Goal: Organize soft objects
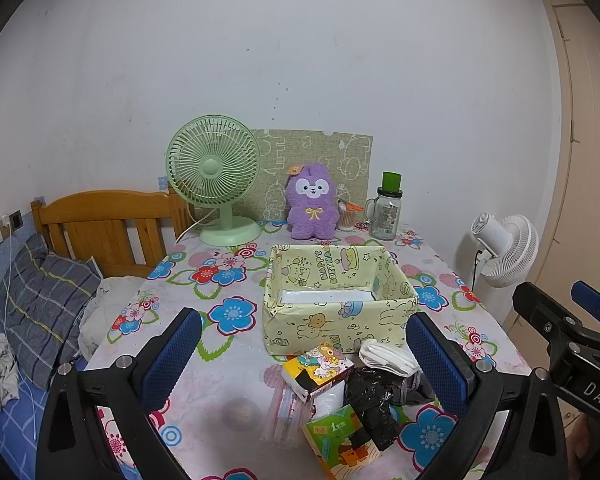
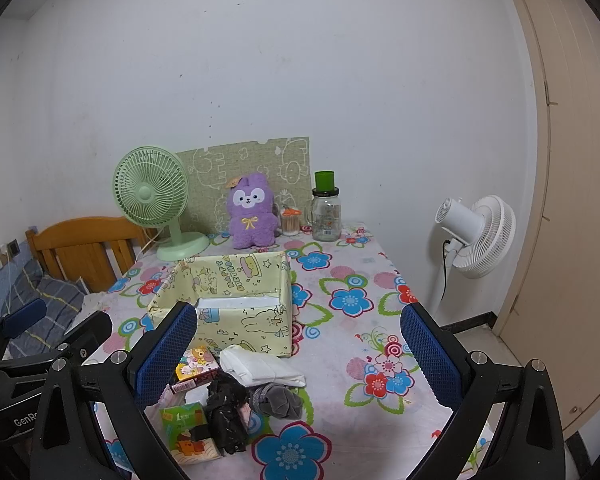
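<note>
A yellow cartoon-print box (image 1: 332, 322) (image 2: 240, 320) stands open on the flowered table, with only a white liner inside. In front of it lies a small heap: a white folded cloth (image 1: 386, 354) (image 2: 260, 366), a grey rolled sock (image 1: 414, 388) (image 2: 278, 400), a crumpled black bag (image 1: 374, 404) (image 2: 226, 410), two tissue packs (image 1: 318, 370) (image 1: 340, 444) and a clear packet (image 1: 286, 410). My left gripper (image 1: 304, 354) hangs open above the heap, holding nothing. My right gripper (image 2: 298, 354) is open too, over the heap's right side. A purple plush toy (image 1: 312, 206) (image 2: 252, 216) sits at the back.
A green desk fan (image 1: 214, 182) (image 2: 156, 204), a glass jar with a green lid (image 1: 386, 212) (image 2: 326, 212) and a toothpick pot (image 1: 347, 216) line the table's far edge. A white standing fan (image 1: 500, 248) (image 2: 476, 236) is right of the table; a bed with a wooden headboard (image 1: 108, 228) lies left.
</note>
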{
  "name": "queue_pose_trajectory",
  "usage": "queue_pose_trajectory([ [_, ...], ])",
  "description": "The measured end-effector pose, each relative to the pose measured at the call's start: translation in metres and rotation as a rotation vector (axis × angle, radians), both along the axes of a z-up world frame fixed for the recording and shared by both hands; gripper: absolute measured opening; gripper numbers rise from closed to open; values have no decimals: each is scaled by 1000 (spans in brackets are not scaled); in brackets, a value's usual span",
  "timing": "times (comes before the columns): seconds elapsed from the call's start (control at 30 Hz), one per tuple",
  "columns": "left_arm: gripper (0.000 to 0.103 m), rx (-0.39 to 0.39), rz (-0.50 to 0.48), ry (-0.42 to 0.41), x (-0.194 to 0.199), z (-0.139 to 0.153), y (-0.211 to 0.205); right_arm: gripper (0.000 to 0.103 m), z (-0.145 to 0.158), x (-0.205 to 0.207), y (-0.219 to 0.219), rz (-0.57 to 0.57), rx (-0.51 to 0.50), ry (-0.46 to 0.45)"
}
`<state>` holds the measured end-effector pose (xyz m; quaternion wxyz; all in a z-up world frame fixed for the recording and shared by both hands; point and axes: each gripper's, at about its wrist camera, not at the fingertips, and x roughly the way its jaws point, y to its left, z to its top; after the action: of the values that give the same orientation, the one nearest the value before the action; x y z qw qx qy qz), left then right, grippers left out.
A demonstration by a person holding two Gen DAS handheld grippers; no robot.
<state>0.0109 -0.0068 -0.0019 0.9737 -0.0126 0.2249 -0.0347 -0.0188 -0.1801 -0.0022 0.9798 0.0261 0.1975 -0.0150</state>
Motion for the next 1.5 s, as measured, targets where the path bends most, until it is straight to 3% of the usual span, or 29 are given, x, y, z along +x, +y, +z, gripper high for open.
queue_pose_trajectory([
  [1.13, 102, 4, 23, -18, -2, -1, -6, 103, 0, 0, 0, -10, -9, -9],
  [1.5, 103, -6, 3, 20, 8, -10, -5, 103, -4, 7, -3, -10, 1, 8],
])
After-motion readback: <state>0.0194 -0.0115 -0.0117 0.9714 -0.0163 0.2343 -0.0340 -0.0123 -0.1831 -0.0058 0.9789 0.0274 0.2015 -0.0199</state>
